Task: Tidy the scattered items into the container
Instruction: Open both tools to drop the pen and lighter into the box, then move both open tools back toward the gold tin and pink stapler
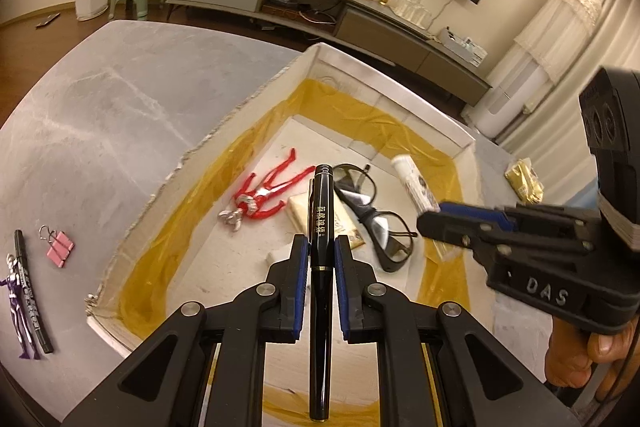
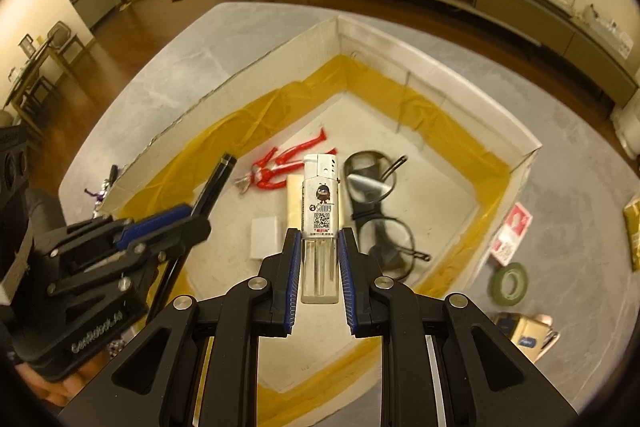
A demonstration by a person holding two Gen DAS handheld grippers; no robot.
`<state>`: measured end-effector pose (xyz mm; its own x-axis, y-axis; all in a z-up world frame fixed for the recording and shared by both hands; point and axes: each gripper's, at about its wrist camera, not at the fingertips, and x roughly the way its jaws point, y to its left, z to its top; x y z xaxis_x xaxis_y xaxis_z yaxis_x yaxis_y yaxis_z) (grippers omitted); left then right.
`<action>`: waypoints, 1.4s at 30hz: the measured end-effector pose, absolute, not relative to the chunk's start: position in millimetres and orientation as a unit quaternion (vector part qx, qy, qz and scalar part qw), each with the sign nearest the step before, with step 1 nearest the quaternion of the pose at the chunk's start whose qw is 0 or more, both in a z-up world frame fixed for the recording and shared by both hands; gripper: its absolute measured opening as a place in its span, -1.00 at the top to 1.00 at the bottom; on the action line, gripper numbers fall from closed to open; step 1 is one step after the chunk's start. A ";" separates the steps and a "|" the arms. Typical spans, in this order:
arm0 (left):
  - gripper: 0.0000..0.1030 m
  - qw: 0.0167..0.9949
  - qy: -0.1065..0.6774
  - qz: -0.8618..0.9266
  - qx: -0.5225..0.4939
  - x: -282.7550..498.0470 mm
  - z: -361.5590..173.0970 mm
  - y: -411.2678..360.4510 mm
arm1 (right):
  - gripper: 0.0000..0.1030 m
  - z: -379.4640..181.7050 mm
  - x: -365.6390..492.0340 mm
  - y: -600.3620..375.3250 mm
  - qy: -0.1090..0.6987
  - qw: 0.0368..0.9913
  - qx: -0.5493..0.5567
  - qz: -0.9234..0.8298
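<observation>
- L gripper (image 1: 322,247) over box (image 1: 224,135), jaws clamped on black pen (image 1: 320,267).
- R gripper (image 2: 319,247) over same box, jaws clamped on white lighter (image 2: 321,211).
- Glasses (image 2: 380,211), red figure (image 2: 288,163) lie inside box.

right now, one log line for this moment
left gripper: shut on black pen | right gripper: shut on lighter | both over box | release pending

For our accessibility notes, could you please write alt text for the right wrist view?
The right gripper holds a white lighter over an open box lined with yellow tape, which contains a red figure, glasses and a white block. The left gripper holds a black pen beside it.
</observation>
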<state>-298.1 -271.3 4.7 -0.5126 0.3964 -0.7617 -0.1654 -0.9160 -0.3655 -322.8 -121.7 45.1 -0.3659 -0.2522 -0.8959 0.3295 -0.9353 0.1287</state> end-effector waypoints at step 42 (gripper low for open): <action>0.48 0.166 -0.062 0.897 -0.404 -232.5 15.3 -250.0 | 0.36 48.3 -267.8 -106.4 0.015 0.191 0.533 -0.824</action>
<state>-232.5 -250.0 15.3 -0.6184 0.3479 -0.7046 -0.2470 -0.9373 -0.2460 -267.8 -106.4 48.3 -0.3596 -0.2979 -0.8843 0.3304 -0.9269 0.1779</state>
